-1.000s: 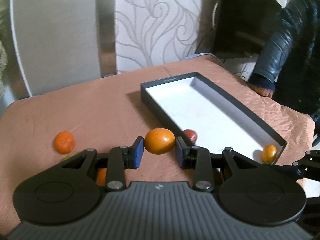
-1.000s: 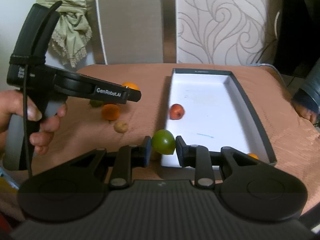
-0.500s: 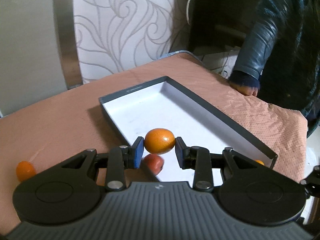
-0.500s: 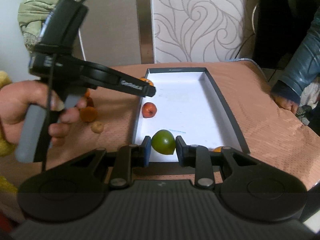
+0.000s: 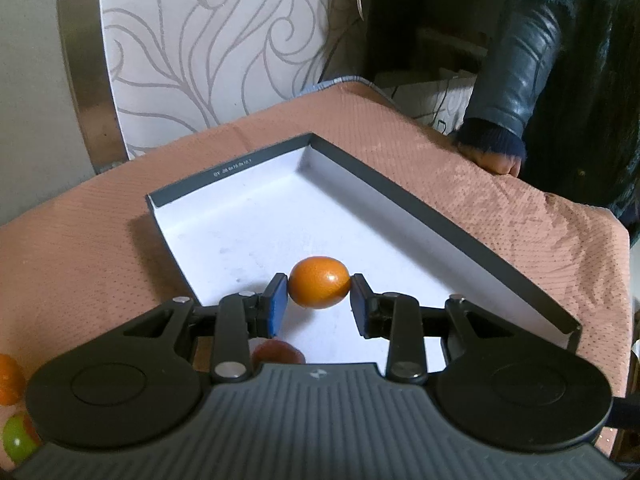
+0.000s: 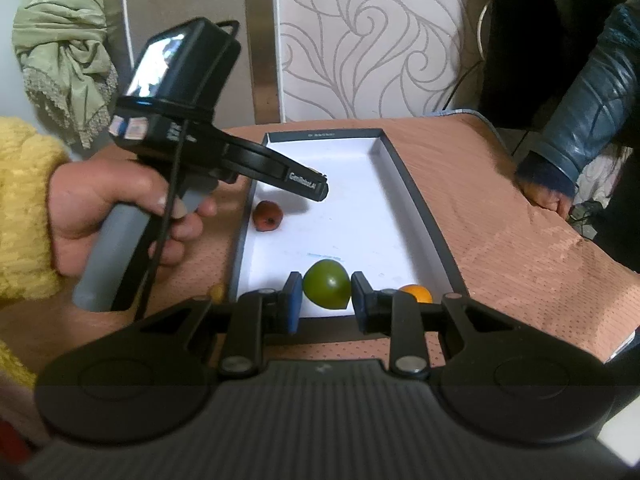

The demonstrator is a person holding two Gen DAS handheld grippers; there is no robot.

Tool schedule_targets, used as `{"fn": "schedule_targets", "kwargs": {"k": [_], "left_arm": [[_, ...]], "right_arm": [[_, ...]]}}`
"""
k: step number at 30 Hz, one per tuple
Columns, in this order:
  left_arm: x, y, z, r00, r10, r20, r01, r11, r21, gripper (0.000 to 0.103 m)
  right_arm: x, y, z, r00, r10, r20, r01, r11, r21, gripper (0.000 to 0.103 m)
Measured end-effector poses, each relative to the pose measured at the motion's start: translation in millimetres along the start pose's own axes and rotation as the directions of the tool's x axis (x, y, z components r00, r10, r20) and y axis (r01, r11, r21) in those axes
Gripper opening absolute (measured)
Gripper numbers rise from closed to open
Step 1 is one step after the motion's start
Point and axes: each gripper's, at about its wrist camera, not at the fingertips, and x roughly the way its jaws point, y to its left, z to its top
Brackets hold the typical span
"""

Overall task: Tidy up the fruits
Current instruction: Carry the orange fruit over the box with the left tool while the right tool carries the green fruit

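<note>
Two fruits hung over the dark-rimmed box [image 5: 440, 216]: the left gripper [image 5: 319, 309], clamped on an orange fruit [image 5: 319, 288], had swung in from the tablecloth [image 5: 80, 240], while the right gripper [image 6: 326, 307] gripped a green fruit [image 6: 327, 290], so both seemed ready for dropping.

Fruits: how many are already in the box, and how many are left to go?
Done: a red fruit and a small orange one lie in the box. In hand: the left gripper holds an orange fruit, the right gripper a green fruit, both over the box. Left: at least two fruits on the cloth.
</note>
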Motion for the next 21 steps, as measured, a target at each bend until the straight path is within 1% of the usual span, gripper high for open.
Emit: {"fn": "schedule_targets", "kwargs": {"k": [11, 21], "left_arm": [[21.3, 0.9, 4.4, 1.0, -0.004, -0.026, 0.004, 1.0, 0.011, 0.039], [28.1, -0.9, 2.7, 0.999, -0.007, -0.035, 0.007, 1.0, 0.015, 0.039]], "right_arm": [[2.5, 2.3, 3.2, 1.0, -0.013, -0.013, 0.013, 1.0, 0.007, 0.029], [5.0, -0.3, 4.4, 1.0, -0.005, -0.026, 0.006, 1.0, 0.017, 0.029]]}}
